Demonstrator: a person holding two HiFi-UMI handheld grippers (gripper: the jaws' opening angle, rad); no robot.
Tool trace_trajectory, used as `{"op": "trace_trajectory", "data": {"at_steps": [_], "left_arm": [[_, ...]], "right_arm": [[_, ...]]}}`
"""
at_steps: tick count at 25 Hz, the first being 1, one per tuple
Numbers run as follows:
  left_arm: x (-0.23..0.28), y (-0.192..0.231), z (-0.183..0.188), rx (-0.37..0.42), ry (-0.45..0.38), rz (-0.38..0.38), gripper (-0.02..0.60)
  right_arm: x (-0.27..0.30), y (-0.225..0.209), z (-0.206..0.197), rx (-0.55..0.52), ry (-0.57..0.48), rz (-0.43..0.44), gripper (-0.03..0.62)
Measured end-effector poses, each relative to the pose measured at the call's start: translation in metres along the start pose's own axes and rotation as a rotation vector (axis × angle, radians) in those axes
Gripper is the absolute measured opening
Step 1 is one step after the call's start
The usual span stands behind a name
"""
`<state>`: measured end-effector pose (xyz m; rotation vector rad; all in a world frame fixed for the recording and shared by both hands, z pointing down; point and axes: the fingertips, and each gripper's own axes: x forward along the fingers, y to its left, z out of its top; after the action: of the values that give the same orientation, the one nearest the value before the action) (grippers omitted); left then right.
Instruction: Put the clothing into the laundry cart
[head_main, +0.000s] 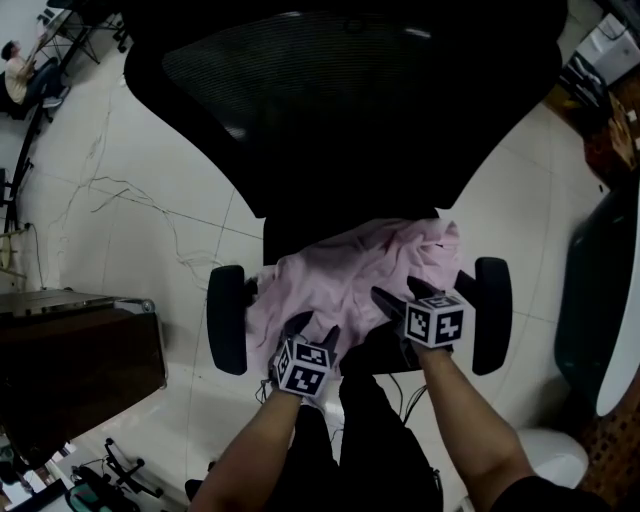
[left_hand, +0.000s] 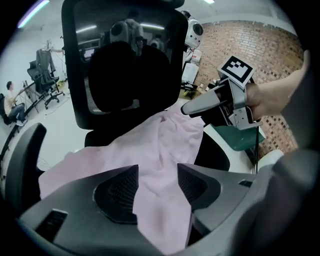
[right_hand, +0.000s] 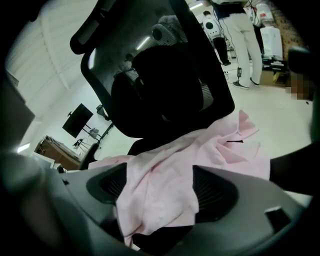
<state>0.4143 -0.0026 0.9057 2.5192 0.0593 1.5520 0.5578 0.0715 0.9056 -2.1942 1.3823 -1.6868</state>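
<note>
Big black office chair stands right ahead of both claws: mesh back in a curved plastic frame, w/ rounded padded armrests outboard of each claw. On its seat lies the pale pink garment, thin soft fabric, crumpled into folds, w/ a collar-like flap at the far right edge. It sits under & ahead of both claws. The left gripper has dark moulded jaws w/ ribbed pads, spread apart, grip released; a strip of the pink cloth runs up the gap btwn them. The right gripper, same build, is just right of & slightly ahead of the left. Its jaws are also wide & unclenched, w/ bunched cloth lying in the gap.
</note>
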Motion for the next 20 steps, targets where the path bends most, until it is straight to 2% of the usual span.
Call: {"op": "trace_trajectory", "data": {"at_steps": [3,10,15,20], "left_arm": [[0.016,-0.002,0.003,0.032,0.011,-0.019,0.286],[0.045,0.005,0.031,0.07,-0.025,-0.011,0.29],[0.073,0.012,0.02,0.055,0.048,-0.018,0.29],[0.101,0.016,-0.008,0.051,0.152,-0.024,0.29]], "right_arm": [[0.012,-0.01,0.007,0.036,-0.012,-0.022,0.467],[0.028,-0.032,0.032,0.096,-0.058,-0.048,0.482],[0.051,-0.043,0.034,0.121,-0.035,-0.051,0.494],[0.091,-0.046,0.019,0.126,0.037,-0.071,0.511]]}}
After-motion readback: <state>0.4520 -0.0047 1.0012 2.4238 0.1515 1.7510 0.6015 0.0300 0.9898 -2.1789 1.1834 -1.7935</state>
